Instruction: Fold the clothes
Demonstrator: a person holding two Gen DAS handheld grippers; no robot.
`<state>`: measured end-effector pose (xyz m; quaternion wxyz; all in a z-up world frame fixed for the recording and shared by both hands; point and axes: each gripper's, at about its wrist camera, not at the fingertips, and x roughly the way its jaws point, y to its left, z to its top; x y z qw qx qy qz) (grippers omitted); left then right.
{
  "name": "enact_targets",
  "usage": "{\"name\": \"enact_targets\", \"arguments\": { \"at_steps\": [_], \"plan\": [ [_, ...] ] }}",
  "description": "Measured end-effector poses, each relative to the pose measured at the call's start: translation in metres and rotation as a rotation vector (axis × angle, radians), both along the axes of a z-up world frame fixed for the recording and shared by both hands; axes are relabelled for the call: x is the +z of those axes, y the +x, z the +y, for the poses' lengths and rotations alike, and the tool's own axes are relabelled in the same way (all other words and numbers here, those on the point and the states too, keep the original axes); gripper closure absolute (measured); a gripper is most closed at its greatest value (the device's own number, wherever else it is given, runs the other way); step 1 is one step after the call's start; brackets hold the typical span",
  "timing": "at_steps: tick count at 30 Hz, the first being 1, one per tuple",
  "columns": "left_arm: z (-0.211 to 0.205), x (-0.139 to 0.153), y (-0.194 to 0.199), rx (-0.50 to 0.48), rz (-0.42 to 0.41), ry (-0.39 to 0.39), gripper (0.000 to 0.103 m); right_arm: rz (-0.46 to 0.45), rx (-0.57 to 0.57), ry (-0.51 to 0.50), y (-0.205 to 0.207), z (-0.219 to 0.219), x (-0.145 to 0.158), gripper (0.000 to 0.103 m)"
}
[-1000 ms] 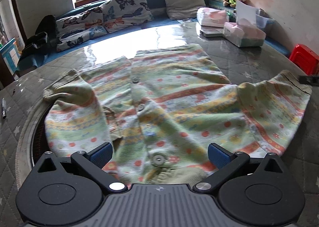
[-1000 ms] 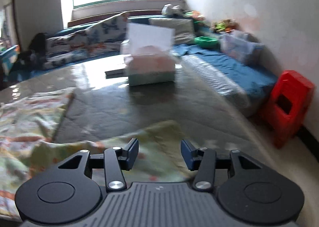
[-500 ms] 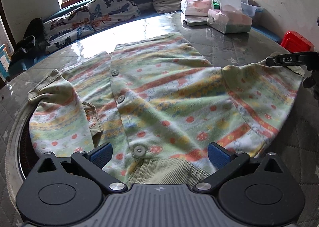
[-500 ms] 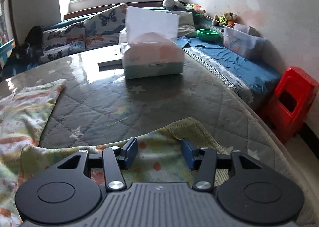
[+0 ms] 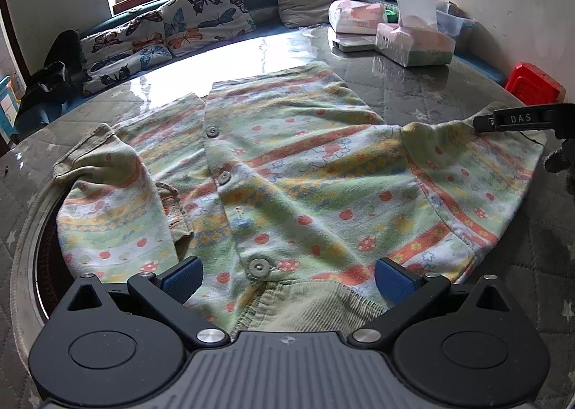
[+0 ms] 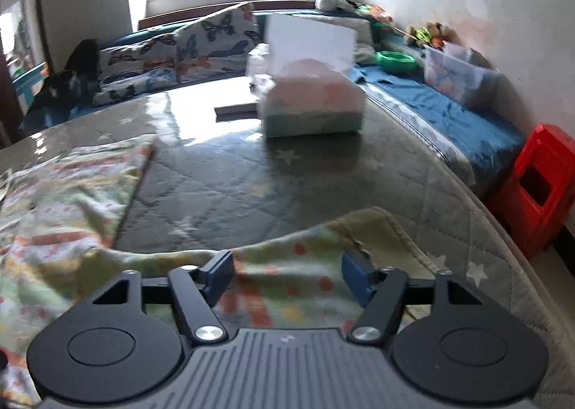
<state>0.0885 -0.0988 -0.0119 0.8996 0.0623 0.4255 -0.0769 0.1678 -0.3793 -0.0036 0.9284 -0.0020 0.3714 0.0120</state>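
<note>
A child's buttoned cardigan (image 5: 294,172) with green, orange and yellow stripes lies spread on the grey quilted table (image 5: 413,93). Its collar (image 5: 316,305) is nearest me and both sleeves are out to the sides. My left gripper (image 5: 287,278) is open, its blue pads either side of the collar. My right gripper (image 6: 287,274) is open over the right sleeve (image 6: 309,265) near its cuff. A finger of the right gripper also shows in the left wrist view (image 5: 517,120) at the right sleeve's end.
Tissue boxes (image 5: 413,42) and a flat device (image 5: 352,44) stand at the table's far right. A red stool (image 6: 535,190) stands right of the table. Butterfly cushions (image 5: 172,32) line a bench behind. The table edge curves at the left (image 5: 21,258).
My right gripper's jaws have opened wider over the sleeve. My left gripper has drifted slightly over the collar and stays open.
</note>
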Motion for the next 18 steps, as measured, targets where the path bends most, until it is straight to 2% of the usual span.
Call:
{"name": "enact_targets", "arguments": {
  "at_steps": [2,5,11,18],
  "plan": [
    [0.004,0.003,-0.001,0.011,-0.005,-0.004,0.000,-0.008,0.033,-0.003,-0.004,0.011,0.005,0.026],
    [0.013,0.008,-0.001,0.033,-0.024,-0.006,0.000,-0.018,0.105,0.005,-0.012,0.035,0.013,0.015],
    [0.047,0.020,0.004,0.122,-0.062,0.002,0.000,-0.031,0.272,0.014,-0.024,0.091,0.025,0.012],
    [0.113,0.025,0.026,0.298,-0.083,0.010,0.000,-0.024,0.459,0.019,-0.039,0.155,0.025,0.010]
  ]
}}
